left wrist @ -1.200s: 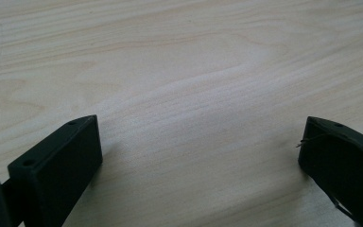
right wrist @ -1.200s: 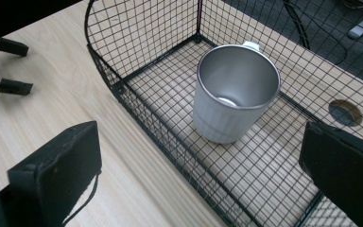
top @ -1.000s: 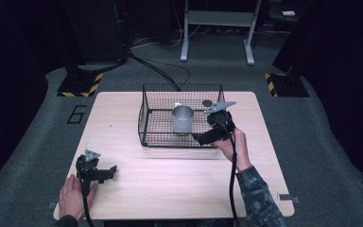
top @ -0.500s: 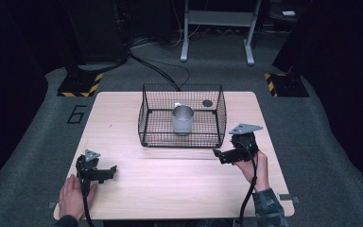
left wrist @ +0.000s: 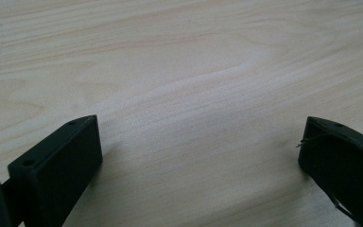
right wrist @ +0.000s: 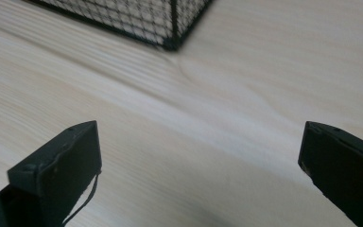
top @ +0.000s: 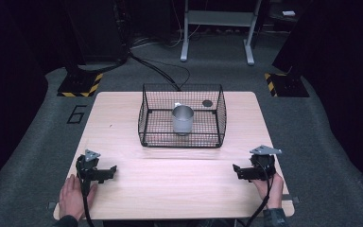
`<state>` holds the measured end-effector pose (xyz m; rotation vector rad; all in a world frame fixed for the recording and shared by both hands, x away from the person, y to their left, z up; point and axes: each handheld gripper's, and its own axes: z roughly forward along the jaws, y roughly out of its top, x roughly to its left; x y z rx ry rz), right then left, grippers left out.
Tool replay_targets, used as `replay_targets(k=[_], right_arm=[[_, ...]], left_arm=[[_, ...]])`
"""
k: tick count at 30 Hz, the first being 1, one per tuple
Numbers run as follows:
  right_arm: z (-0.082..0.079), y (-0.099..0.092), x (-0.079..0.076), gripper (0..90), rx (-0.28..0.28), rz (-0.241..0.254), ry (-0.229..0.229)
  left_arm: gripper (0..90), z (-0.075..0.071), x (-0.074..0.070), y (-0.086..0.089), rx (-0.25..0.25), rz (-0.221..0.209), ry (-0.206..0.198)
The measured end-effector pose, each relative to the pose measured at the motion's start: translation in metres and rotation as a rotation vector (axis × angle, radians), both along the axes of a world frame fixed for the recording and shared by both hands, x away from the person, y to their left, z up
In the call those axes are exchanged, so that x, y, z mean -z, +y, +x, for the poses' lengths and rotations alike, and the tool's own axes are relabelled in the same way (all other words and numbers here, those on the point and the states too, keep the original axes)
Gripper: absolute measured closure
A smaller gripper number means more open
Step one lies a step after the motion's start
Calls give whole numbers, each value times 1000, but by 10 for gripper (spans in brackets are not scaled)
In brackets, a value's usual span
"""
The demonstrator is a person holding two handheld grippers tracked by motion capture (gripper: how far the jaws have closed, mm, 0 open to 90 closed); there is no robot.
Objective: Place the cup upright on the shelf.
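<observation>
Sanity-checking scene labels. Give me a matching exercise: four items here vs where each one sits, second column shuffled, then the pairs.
Items:
1. metal cup
2. wire basket
3. left gripper
4. right gripper

Places:
A. near right corner of the table, jaws open and empty
B. centre of the far half of the table
C. near left corner of the table, jaws open and empty
D. upright inside the basket

Pairs: 1-D, 2-B, 3-C, 4-A
</observation>
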<state>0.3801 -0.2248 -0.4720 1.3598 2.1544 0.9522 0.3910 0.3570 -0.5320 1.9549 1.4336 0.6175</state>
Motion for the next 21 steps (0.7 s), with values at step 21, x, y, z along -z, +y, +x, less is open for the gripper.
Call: replay_targets(k=[21], right_arm=[[-15, -38, 58, 0, 148, -13, 27]], left_arm=[[3, 0, 0, -1, -8, -5, -5]])
